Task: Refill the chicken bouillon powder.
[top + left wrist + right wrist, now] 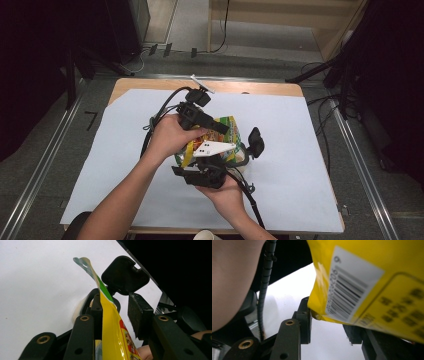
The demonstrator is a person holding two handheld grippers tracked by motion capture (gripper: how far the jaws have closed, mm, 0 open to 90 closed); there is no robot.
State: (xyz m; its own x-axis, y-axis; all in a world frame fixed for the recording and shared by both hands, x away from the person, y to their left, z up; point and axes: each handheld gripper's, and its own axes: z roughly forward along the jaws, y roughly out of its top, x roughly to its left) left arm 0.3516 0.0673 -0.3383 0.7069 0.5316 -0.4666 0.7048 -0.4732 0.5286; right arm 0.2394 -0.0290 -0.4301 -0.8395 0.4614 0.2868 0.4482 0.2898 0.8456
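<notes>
A yellow and green snack bag (pixel 233 131) sits mid-table between my two grippers. My left gripper (pixel 217 126) comes in from the upper left. In the left gripper view the bag's thin edge (pixel 110 315) stands between the jaws of the left gripper (pixel 115 310), against the left pad (pixel 97 312); the right pad (pixel 138 315) stays clear of it. My right gripper (pixel 220 159) reaches in from below under its grey plate (pixel 214 148). In the right gripper view the bag's barcoded side (pixel 367 285) lies across the tips of the right gripper (pixel 328 325), and bare table shows between the pads.
A white sheet (pixel 300 150) covers the wooden table (pixel 260 88). A black knob (pixel 255 141) on a curved arm juts right of the bag. A pale cup rim (pixel 207 235) sits at the near edge. Cables (pixel 320 125) trail on the floor at right.
</notes>
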